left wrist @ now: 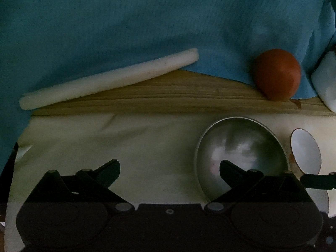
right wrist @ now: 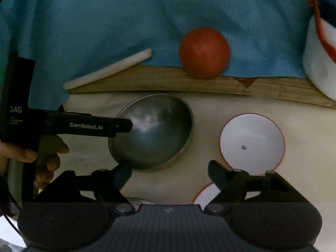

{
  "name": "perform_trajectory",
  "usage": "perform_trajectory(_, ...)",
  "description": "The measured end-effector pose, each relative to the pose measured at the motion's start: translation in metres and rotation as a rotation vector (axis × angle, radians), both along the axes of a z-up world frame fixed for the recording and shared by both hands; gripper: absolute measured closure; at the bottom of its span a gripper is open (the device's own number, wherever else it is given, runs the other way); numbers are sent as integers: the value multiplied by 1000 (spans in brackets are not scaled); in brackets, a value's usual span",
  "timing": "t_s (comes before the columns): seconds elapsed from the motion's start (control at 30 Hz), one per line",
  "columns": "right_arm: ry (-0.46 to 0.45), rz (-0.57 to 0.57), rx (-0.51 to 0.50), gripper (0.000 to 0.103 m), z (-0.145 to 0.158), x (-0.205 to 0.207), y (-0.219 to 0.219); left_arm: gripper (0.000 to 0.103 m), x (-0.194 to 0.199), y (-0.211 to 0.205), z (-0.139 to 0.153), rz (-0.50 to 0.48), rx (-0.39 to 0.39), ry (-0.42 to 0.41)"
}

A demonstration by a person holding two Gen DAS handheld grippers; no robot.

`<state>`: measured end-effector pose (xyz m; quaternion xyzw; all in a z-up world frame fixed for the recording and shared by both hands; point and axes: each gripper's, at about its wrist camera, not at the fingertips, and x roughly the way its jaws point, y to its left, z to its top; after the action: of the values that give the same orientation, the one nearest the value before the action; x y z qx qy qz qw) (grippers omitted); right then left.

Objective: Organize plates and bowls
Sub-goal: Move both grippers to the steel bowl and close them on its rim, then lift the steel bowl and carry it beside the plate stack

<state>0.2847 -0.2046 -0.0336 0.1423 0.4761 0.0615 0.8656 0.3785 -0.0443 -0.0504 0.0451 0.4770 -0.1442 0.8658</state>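
the steel bowl (right wrist: 152, 131) sits ahead of the right gripper (right wrist: 170, 173), off its left jaw, and looks empty; it seems light, rigid and slick, so the rim is the place to pinch. the white bowl (right wrist: 252, 141), beyond the right jaw, holds only a dark speck and looks chippable. both the right and left gripper (left wrist: 170, 173) stand wide apart, holding nothing.

— What else is on the table?
— I see a blue cloth (right wrist: 105, 21) across the back, a wooden board (right wrist: 168, 79) poking out under its edge, and a cream cloth (left wrist: 105, 142) in front.
— Anything on the board?
— A red tomato (right wrist: 204, 52) and a white stick (left wrist: 105, 79), well apart.
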Motion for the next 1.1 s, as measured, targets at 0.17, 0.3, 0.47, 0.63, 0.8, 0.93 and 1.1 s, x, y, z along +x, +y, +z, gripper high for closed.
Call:
perform_trajectory(0.17, 23, -24, 11, 32, -7, 13, 0, 9, 3, -3, -3, -26, -10, 19)
perform_trajectory(0.3, 40, -29, 0, 38, -11, 21, 2, 16, 6, -2, -6, -38, -30, 38)
perform_trajectory(0.47, 54, -30, 1, 40, -17, 26, 3, 36, 12, 2, -12, -35, -72, 83)
perform_trajectory(0.63, 62, -31, 3, 56, -21, 28, 3, 60, 12, 4, -13, -36, -99, 101)
perform_trajectory(0.8, 54, -41, 20, 70, -22, 29, 2, 77, 11, 6, -11, -43, -128, 104)
perform_trajectory(0.93, 49, -43, 11, 73, -22, 28, 3, 88, 3, 4, -10, -45, -140, 106)
perform_trajectory(1.1, 43, -54, 11, 77, -21, 26, 3, 89, -1, 0, -6, -25, -144, 102)
